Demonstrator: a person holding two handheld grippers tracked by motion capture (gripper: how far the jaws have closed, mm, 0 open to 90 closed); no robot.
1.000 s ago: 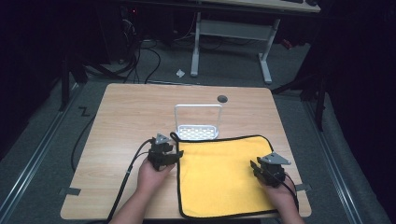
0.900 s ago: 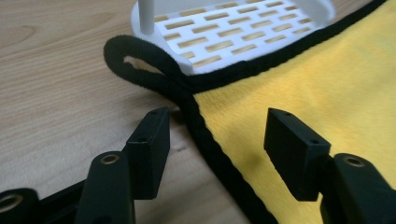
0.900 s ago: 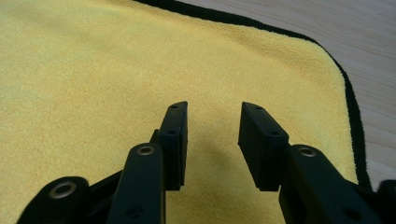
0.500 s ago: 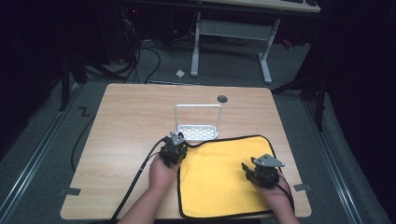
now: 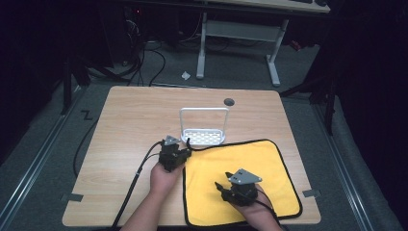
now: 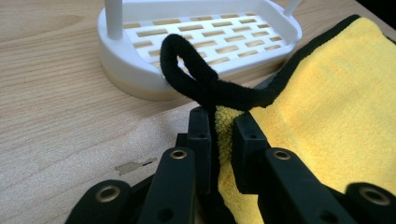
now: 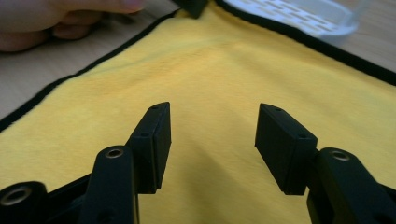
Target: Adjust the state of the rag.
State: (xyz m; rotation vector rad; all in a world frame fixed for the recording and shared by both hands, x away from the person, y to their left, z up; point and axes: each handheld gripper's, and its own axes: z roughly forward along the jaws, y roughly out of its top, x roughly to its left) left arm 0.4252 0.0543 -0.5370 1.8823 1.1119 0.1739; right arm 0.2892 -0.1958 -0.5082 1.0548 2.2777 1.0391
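Beside the empty white rack (image 5: 204, 135) lies a yellow cloth (image 5: 250, 168).

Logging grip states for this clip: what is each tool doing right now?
Left tool: closed on the yellow cloth at its black-edged corner, jaws just closing.
Right tool: open over the cloth, holding nothing, jaws just opening.

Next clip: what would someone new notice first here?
The bright yellow cloth with black edging, spread over the near right part of the wooden table. The left gripper has just closed on the cloth's corner beside the white rack, while the right gripper, jaws just opened, hovers over the cloth's middle.
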